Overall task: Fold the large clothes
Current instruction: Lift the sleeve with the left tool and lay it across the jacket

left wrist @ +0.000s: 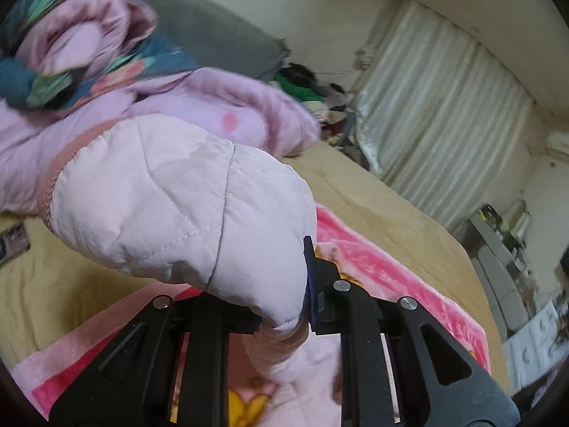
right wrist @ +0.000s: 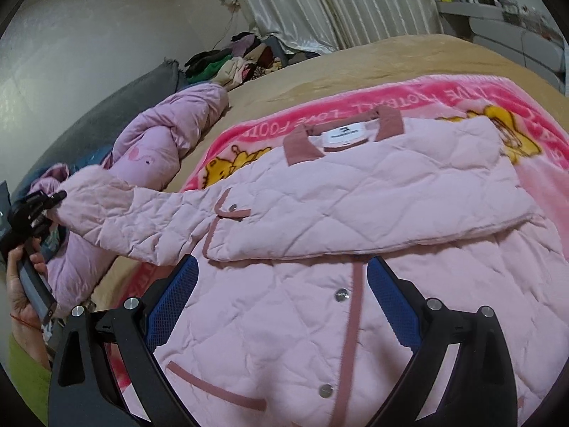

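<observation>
The pink jacket (right wrist: 320, 220) lay on the pink blanket (right wrist: 270, 121). The left hand-held gripper (right wrist: 58, 197) held its sleeve (right wrist: 135, 220) up.

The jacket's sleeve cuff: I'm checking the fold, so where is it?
In the right wrist view the sleeve cuff is far left, pinched in the left gripper, lifted beside the lilac quilt.
</observation>
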`<state>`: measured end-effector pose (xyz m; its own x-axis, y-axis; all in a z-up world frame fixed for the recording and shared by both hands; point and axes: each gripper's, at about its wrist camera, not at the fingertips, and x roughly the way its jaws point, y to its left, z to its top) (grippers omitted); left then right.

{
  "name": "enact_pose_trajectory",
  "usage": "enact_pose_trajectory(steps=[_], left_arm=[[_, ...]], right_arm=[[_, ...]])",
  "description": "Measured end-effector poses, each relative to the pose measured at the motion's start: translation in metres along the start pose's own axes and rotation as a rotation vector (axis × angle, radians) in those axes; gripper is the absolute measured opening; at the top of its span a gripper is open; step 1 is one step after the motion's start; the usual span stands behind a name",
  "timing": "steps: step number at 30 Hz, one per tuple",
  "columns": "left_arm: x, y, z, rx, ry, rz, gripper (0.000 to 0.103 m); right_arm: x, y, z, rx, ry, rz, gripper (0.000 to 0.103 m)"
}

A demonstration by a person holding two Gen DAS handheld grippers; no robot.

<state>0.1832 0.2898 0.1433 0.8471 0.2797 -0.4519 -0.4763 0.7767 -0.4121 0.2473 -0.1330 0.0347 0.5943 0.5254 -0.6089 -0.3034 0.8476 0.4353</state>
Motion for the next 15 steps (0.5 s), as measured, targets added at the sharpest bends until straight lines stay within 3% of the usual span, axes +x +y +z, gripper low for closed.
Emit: enact_pose_trajectory(steps=[15], left_arm=[[0.000,-0.141,-0.043,0.286,0.020,-0.172,0.010]], right_arm=[[-0.043,-0.082,-0.008,0.149,-0.057,-0.030,0.095]])
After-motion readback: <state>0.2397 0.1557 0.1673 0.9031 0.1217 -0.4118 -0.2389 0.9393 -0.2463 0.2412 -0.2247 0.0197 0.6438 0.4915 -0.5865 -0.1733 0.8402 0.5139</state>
